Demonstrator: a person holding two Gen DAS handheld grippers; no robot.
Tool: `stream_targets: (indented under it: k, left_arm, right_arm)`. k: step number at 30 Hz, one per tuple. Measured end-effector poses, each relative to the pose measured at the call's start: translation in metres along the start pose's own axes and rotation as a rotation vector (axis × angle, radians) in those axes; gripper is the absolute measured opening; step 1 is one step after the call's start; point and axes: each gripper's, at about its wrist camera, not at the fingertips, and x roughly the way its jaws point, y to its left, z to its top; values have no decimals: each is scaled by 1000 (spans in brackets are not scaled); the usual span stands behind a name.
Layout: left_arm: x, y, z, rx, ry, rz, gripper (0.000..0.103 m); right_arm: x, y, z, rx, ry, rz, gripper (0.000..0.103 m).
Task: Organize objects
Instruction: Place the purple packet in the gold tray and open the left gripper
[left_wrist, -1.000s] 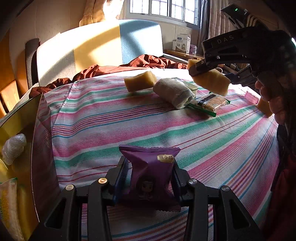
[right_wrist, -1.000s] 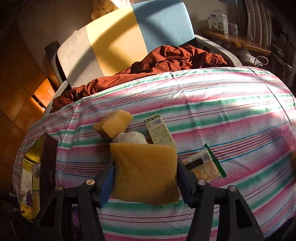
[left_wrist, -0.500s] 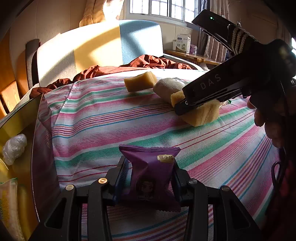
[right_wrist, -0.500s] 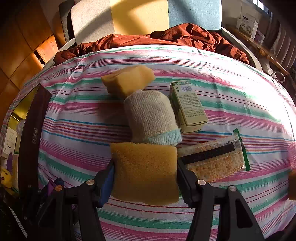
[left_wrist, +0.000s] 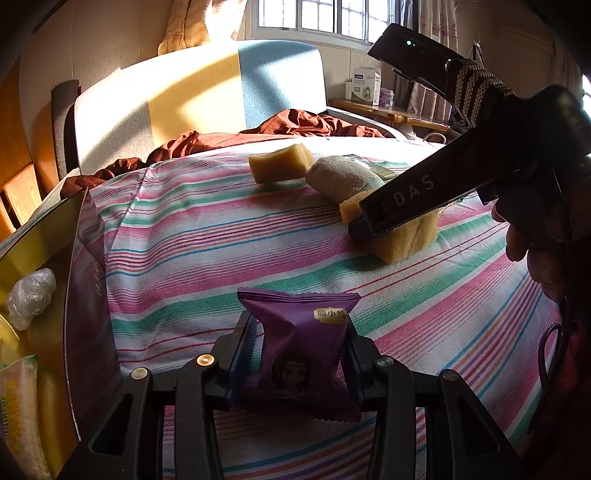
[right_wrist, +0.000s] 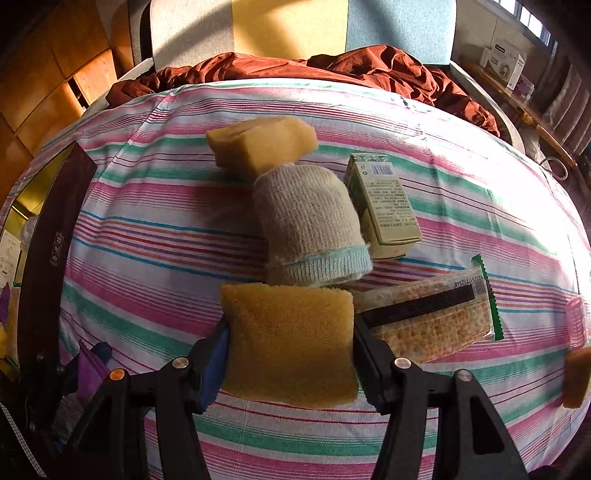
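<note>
Sponge (right_wrist: 290, 343) position: clamped between both fingers of the right tool (right_wrist: 290, 350), with its lower edge down on the striped bedsheet (left_wrist: 221, 236). From the left wrist view the same sponge (left_wrist: 406, 236) sits under the dark body of the right tool (left_wrist: 373, 225), which slopes down from the upper right, held by a hand (left_wrist: 543, 254).

Left tool (left_wrist: 297, 363) state: closed on a purple snack packet (left_wrist: 301, 347), which stands upright between the fingers (printed face toward the camera), above the near part of the bedsheet.

Items lying on the bed beyond the held sponge:
- a rolled grey sock (right_wrist: 310, 229) with a pale blue cuff, its cuff end just beside the sponge;
- a second yellow sponge block (right_wrist: 260, 147), touching the far end of the sock;
- a small green-and-cream carton (right_wrist: 384, 206), lying flat just right of the sock;
- a cracker pack (right_wrist: 428, 317) with a green edge, next to the right finger of the right tool.

An open box (left_wrist: 40, 266) stands at the left edge of the bed and holds a crumpled clear plastic bundle (left_wrist: 31, 297). A rust-red blanket (right_wrist: 332, 70) is bunched at the far end against the padded headboard (left_wrist: 192, 99).
</note>
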Motion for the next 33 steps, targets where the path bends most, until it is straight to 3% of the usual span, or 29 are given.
stream_targets:
  k: [11,20,26,33]
  left_arm:
    - [-7,-3,1,23,15,26,36]
    - [-64,13,21,-37,-55,-49,36]
    - [-105,86,38,-134,-104,40,36]
    - [-93,222,33,-320,29,223,36]
  right_arm:
    - [3,7,-2,-40,0,-30,60]
    - [3,7,0,-46,-3,-39,60]
    - [2,10,-2,-60,-5,-55,60]
    - [0,14,-4,-69,-6,-67,60]
